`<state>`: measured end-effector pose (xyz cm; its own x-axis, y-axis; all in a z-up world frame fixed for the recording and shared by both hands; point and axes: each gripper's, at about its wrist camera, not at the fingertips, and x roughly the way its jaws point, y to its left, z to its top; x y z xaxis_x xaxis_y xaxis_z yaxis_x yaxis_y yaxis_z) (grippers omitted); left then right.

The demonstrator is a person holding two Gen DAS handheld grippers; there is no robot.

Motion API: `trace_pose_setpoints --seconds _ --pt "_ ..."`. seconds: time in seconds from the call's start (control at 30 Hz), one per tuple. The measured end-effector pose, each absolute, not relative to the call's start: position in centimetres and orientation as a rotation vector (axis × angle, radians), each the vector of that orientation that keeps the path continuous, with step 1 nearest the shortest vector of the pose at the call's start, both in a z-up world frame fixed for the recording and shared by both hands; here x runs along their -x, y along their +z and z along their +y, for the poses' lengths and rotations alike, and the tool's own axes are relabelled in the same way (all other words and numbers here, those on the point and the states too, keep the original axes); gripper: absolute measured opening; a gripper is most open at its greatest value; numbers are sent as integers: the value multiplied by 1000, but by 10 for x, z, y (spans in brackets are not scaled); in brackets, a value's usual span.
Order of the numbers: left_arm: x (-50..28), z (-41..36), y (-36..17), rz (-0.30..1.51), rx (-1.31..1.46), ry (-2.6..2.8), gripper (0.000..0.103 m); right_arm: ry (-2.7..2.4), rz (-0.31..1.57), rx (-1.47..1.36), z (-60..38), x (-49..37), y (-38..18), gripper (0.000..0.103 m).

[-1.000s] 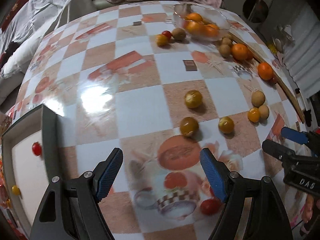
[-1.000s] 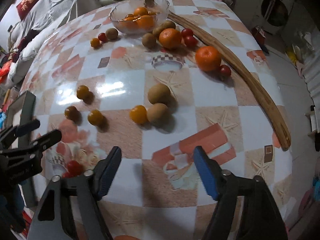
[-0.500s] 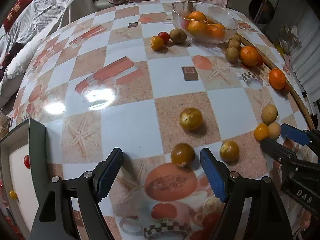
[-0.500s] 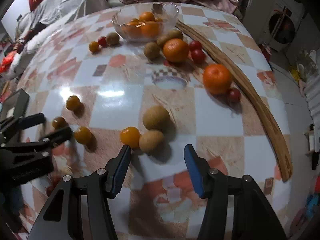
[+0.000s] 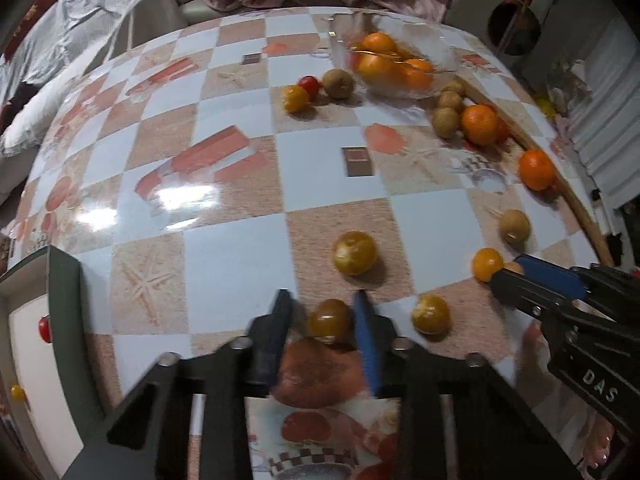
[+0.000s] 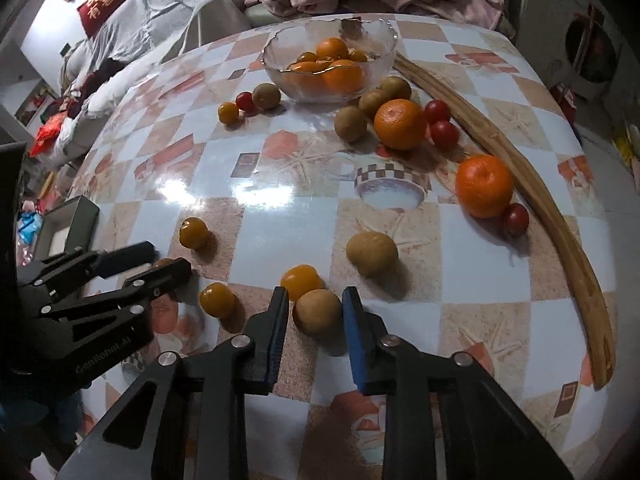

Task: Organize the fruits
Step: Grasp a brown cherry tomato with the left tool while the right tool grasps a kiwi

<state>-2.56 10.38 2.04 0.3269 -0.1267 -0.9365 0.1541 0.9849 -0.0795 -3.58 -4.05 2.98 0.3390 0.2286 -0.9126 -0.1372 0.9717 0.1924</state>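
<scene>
Fruits lie scattered on the table (image 6: 280,196): since a moment ago my left gripper (image 5: 322,322) narrowed around a yellow tomato (image 5: 330,320) and my right gripper (image 6: 314,314) around a kiwi (image 6: 317,311), neither visibly clamped, so both picks begin

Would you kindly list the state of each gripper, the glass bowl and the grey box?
Left gripper: open, fingers either side of a yellow tomato.
Right gripper: open, fingers either side of a kiwi.
Glass bowl: upright, holding oranges.
Grey box: open, two small tomatoes inside.
</scene>
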Motion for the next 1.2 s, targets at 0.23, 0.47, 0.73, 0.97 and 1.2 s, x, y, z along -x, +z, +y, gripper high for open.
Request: trace_pose_setpoints --seconds 0.23,0.47,0.73,0.97,1.2 --pt "31 119 22 1250 70 -198 23 188 1235 -165 -58 44 35 28" --pt "40 132 34 1244 89 -191 23 195 1252 -188 -56 52 42 28" --pt "50 158 54 1215 115 -167 23 230 1250 -175 -35 50 55 28" --pt "61 197 66 1189 148 -110 23 287 1250 -146 2 47 64 28" --pt "80 249 74 1166 186 -24 23 381 1252 -96 57 44 72 28"
